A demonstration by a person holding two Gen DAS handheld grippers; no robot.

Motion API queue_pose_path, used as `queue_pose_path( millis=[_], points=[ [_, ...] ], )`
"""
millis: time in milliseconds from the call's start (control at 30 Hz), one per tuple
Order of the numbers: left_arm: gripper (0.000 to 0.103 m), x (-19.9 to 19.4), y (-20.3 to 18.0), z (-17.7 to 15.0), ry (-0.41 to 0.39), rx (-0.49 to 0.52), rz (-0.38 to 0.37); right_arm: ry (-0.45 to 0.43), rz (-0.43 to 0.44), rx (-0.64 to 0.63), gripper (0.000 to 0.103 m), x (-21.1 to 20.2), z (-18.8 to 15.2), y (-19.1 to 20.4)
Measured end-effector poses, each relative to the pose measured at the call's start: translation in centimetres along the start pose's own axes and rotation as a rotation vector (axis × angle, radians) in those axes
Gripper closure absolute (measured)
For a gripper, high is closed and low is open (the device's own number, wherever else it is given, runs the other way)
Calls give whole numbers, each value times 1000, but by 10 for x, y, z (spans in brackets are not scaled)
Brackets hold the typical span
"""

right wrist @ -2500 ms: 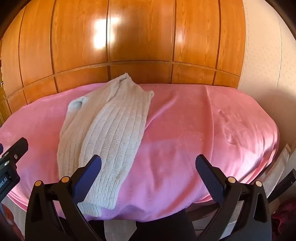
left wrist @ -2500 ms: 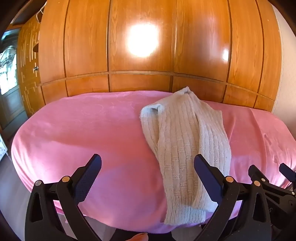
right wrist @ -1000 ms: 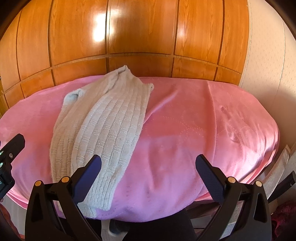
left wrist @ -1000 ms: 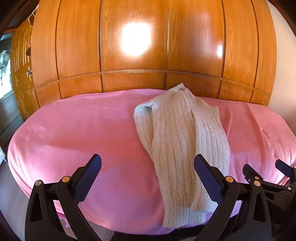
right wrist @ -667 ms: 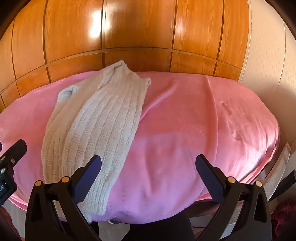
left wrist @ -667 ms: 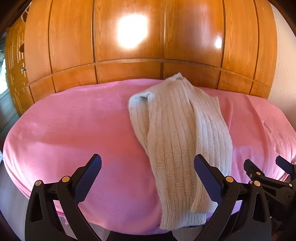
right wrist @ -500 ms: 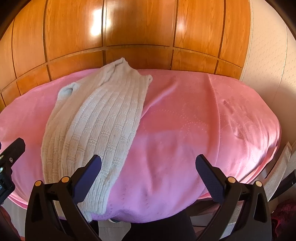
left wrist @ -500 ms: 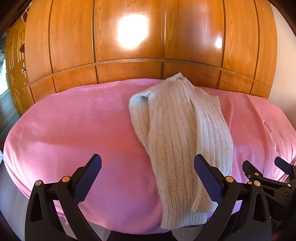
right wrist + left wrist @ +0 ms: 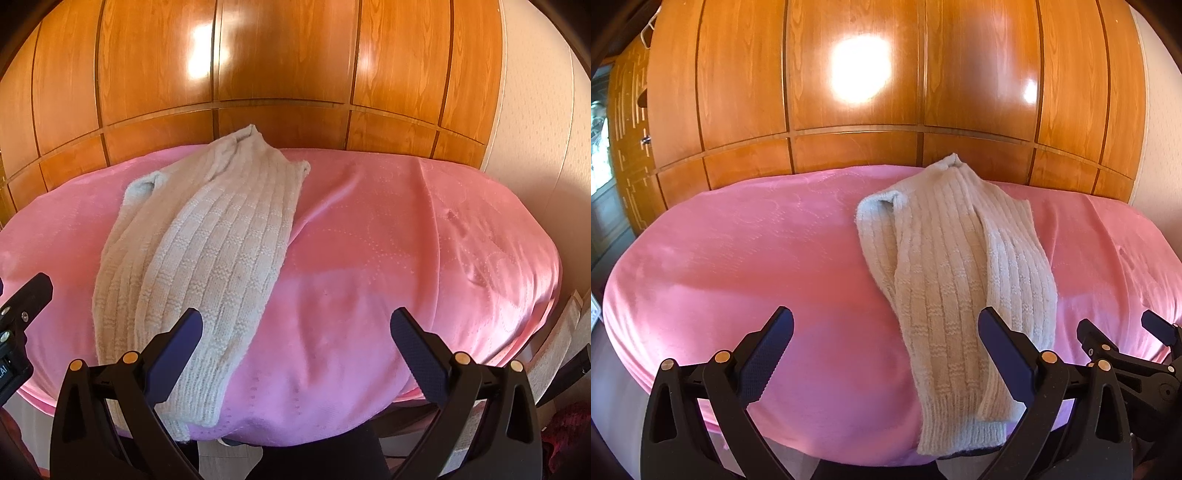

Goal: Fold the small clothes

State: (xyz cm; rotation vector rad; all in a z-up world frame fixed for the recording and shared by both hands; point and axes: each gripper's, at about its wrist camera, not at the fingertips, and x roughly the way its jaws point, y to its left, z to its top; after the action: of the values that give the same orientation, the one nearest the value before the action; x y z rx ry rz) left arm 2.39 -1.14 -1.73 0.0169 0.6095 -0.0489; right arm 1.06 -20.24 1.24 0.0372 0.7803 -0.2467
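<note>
Fingers of both the left gripper [image 9: 885, 345] and right gripper [image 9: 296, 345] are spread and empty, with the knit garment's [image 9: 955, 280] near hem between them, its long axis running away.

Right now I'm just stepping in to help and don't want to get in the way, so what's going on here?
A person holds a tool in each hand over a table with a pink cloth, about to fold a grey knitted sweater. It lies lengthwise, sides already folded in, near hem hanging over the front edge. The left tool and the right tool are both open and hold nothing; neither touches the sweater yet.
</note>
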Motion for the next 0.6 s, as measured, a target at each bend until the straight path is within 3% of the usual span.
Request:
queue_pose_path(
  millis=[300,500,567,600],
  points=[
    [4,8,4,2,35,11,-8,35,22,25,2,9,1,-5],
    [4,12,19,-1,37,19,-47,45,243,57,4,11,7,-16],
    [4,12,25,-5,44,20,-91,74,307,36,21,16,8,-12],
    [5,13,26,-8,53,25,-116,100,336,29,24,22,7,-10]
  ],
)
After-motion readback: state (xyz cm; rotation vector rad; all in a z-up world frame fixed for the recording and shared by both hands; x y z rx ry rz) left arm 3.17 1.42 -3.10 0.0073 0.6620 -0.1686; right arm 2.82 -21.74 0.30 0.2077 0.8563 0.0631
